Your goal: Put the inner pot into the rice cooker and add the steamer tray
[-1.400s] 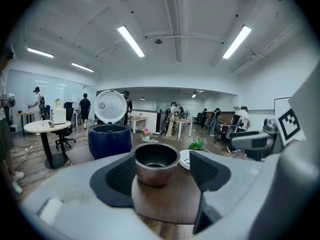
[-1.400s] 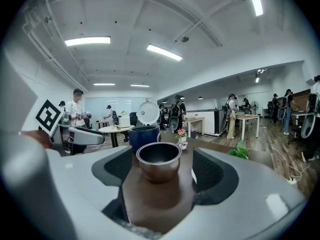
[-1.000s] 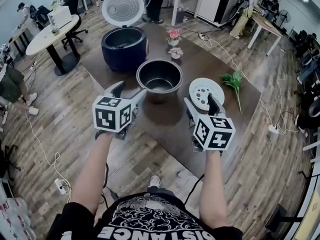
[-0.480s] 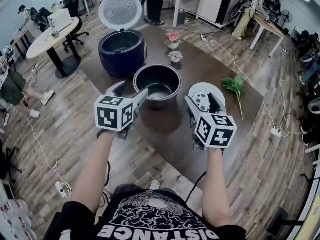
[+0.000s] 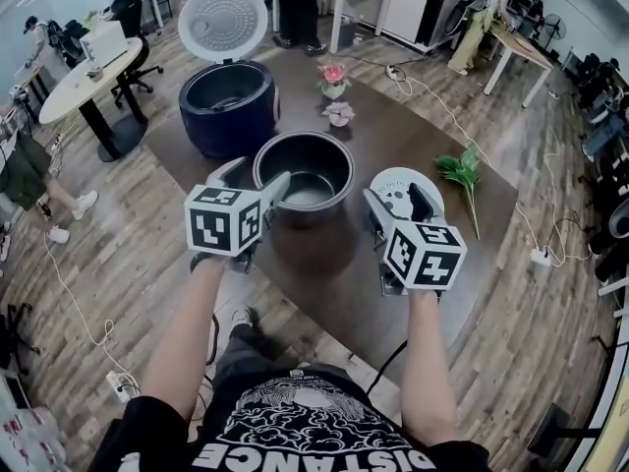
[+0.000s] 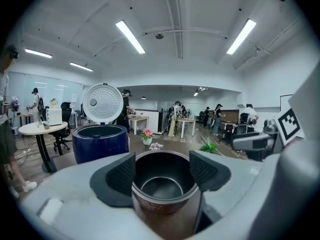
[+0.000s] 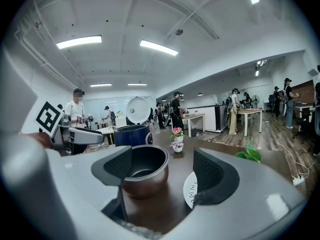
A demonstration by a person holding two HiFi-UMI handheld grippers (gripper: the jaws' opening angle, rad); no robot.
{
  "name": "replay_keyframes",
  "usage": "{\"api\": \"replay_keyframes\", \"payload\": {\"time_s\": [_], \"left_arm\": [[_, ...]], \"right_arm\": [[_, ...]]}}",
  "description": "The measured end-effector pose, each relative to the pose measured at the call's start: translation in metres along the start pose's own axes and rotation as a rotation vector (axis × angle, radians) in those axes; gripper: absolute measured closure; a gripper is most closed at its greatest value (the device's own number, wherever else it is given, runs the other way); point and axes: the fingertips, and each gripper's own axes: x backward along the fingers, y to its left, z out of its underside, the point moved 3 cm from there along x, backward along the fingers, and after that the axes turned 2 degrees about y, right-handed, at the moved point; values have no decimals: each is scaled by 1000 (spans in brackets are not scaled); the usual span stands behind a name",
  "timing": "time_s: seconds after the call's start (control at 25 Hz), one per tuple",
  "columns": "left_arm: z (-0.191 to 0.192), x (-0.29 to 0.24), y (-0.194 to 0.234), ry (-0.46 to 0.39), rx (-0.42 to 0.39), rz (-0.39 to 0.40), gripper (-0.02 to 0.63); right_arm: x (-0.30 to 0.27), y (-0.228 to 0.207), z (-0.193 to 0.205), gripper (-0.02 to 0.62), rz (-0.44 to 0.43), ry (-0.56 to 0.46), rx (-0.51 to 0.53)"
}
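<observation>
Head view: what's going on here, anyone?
A person holds a tool in each hand over a dark table. Both are open and empty. The left tool faces the inner pot, which sits on the table, not yet in the rice cooker behind it, whose lid stands open. The right tool hovers by the white steamer tray, lying flat beside the pot.

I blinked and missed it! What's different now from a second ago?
The left tool and right tool edged a little closer to the dark metal inner pot; both stay open, holding nothing. The pot, the navy rice cooker and the white round steamer tray haven't moved.
</observation>
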Motion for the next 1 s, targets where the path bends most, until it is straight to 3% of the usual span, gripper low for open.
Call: {"api": "replay_keyframes", "payload": {"time_s": [0.36, 1.0], "left_arm": [[-14, -41, 28, 13, -41, 93, 268], [-53, -125, 55, 61, -118, 403, 268]], "right_arm": [[-28, -4, 1, 222, 109, -3, -37], [-56, 0, -17, 222, 410, -6, -142]]}}
